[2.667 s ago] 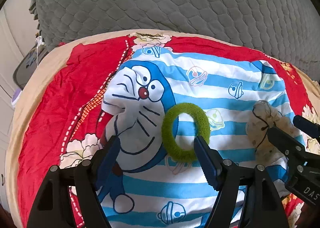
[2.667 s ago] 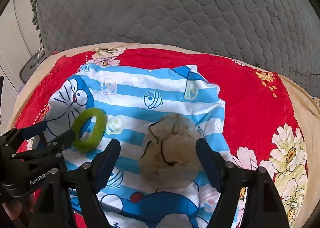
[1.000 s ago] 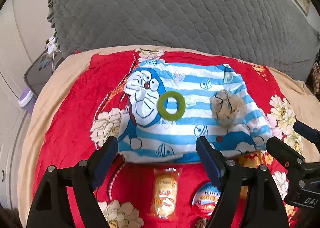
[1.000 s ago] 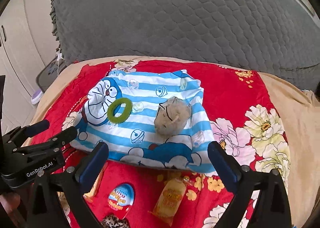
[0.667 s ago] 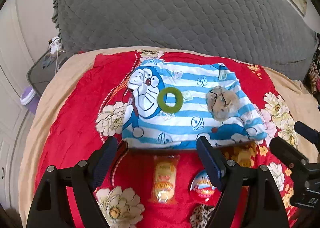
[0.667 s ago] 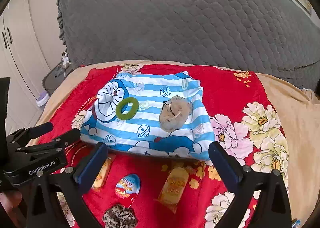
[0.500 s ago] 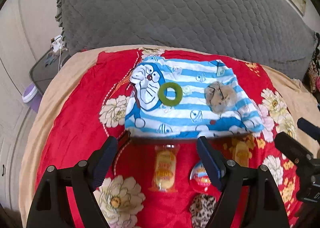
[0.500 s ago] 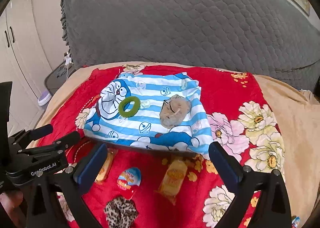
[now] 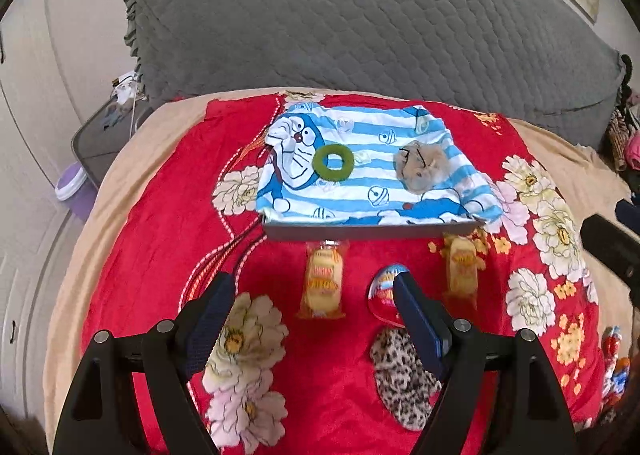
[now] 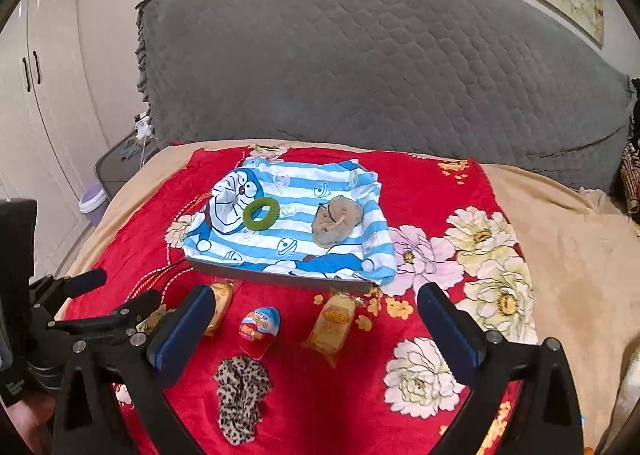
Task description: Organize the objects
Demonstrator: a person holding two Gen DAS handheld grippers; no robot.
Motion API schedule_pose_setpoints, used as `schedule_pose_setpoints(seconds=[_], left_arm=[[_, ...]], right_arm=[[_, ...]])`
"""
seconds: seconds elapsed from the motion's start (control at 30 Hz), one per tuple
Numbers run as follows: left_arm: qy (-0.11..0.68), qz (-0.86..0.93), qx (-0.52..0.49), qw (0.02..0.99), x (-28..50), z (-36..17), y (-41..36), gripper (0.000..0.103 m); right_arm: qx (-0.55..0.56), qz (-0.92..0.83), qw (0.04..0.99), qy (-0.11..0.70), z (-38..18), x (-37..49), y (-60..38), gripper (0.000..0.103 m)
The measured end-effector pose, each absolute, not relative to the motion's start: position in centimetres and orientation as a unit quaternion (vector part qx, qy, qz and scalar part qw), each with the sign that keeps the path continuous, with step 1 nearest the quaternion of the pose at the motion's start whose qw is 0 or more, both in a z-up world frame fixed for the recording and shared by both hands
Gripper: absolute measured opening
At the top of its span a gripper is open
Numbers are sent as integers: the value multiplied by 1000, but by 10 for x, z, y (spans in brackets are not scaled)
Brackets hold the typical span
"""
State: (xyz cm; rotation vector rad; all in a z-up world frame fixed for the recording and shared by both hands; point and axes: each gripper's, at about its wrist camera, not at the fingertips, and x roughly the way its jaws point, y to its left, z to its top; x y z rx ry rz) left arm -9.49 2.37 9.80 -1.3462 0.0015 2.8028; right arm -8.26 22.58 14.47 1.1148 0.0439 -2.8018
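Two handheld grippers hang above a bed spread with a red floral blanket point(image 10: 436, 191), both with fingers spread wide and nothing between them. Seen from the right wrist camera, the left gripper point(image 9: 310, 317) enters at the lower left edge, over the blanket's near left corner. Just past it lies a wrapped yellow snack cake point(image 10: 218, 309), partly hidden behind the right gripper's left finger. Next comes an egg-shaped toy package point(image 10: 259, 329) with a red-and-blue label, and in front of it a leopard-print scrunchie point(image 10: 240, 393) on the bare red pile. A second wrapped snack cake point(image 10: 332, 325) lies to the right of the egg. Behind this row sits a flat tray point(image 10: 280, 278), only its dark front edge showing, draped in a blue-and-white striped cartoon-cat cloth point(image 10: 296, 243). On the cloth, a green ring-shaped scrunchie point(image 10: 261, 214) rests beside the cat's face, and a beige fluffy scrunchie point(image 10: 336, 226) lies further right, well apart from it. The right gripper point(image 10: 316, 331) frames the near row from the foreground, touching none of the items. A grey quilted headboard point(image 10: 380, 67) rises behind the bed, with white wardrobe doors point(image 10: 40, 95) at far left.
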Motion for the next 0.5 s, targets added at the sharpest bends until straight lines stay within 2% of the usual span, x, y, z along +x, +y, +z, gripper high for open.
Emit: schedule_pose_setpoints(seconds=[0.5], left_arm=[[22, 901, -433, 17, -47, 100, 33, 82]], right_arm=[[357, -932, 65, 11, 160, -41, 234, 102]])
